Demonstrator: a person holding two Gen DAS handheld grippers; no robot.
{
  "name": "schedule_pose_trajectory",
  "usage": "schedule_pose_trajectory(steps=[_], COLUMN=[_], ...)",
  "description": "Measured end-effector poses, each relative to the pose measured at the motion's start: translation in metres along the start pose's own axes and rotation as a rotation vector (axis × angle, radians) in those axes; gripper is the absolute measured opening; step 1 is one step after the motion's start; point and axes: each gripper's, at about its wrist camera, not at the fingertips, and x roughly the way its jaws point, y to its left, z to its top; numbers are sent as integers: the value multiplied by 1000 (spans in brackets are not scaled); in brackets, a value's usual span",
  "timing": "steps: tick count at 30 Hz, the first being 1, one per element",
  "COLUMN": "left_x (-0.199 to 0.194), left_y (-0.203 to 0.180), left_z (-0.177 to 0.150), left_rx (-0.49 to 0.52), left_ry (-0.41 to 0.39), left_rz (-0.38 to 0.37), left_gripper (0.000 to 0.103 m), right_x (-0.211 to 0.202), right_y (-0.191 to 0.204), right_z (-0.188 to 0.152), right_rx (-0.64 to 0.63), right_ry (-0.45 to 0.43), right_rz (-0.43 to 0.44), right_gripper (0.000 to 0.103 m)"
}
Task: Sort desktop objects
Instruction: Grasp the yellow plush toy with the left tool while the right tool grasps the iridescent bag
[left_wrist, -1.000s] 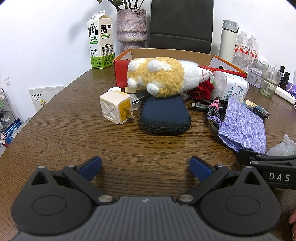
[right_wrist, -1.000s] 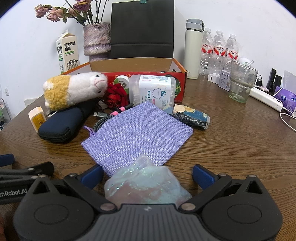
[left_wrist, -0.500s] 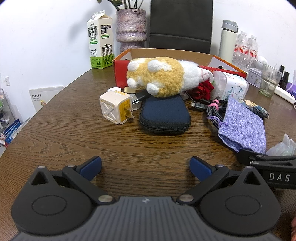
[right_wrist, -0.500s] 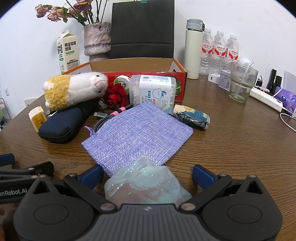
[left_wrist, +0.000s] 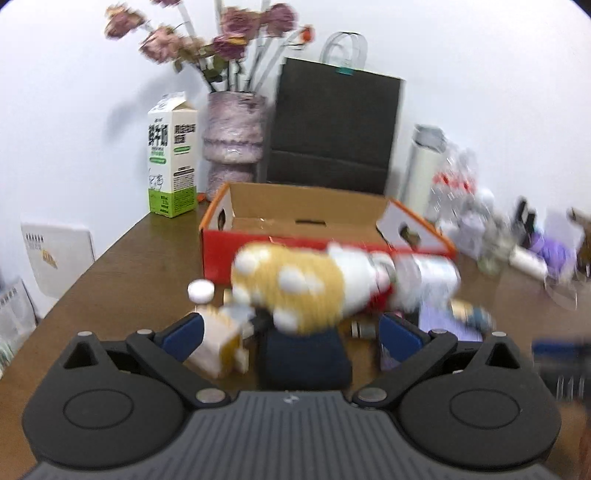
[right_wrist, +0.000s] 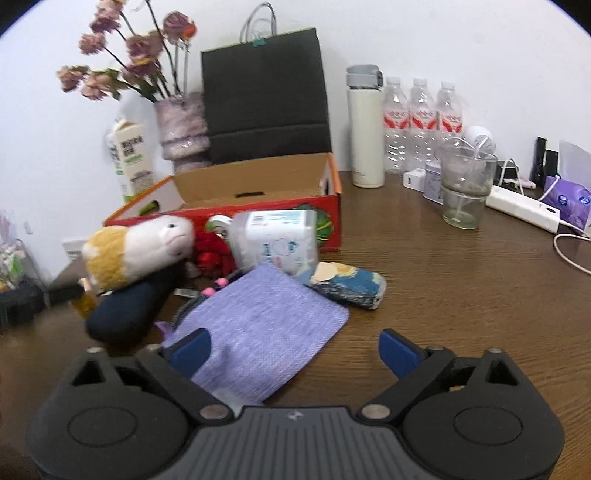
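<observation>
Right gripper (right_wrist: 295, 350): fingers wide apart, have just been closing a little, nothing pinched; the purple pouch (right_wrist: 258, 332) lies flat on the worktop (right_wrist: 461, 295) under the gap. Left gripper (left_wrist: 291, 339): fingers spread, empty; view blurred, so the plush (left_wrist: 295, 288) seems to rest on the dark case (left_wrist: 303, 358). Box (right_wrist: 258, 184) behind the pile looks empty. Step: approach for a first pick. Next: lower onto one item, close, carry to box.
</observation>
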Motion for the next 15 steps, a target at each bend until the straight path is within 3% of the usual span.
schedule_pose_trajectory(steps=[4,5,7,11,12,14,15], left_x=[27,35,50,85,92,102,103], left_y=[10,14,18,22,24,29,31], left_z=[25,30,38,51,52,51,49], left_rx=[-101,-108,-158,-268,-289,-339,-364], left_ry=[48,60,86,161,174,204,212], left_rz=[2,-37,-46,-21,-18,-2,7], left_gripper=[103,103,103,102,99,63,63], right_x=[-14,-20,-28,-33,-32,-26,-23], right_y=[4,6,10,17,17,17,17], right_z=[-7,-12,-21,-30,-31,-33,-33], right_rx=[-56,-70,-96,-135,-138,-144,-146], right_ry=[1,6,19,33,42,63,71], right_rz=[84,108,141,136,133,132,135], right_gripper=[95,95,95,88,85,67,59])
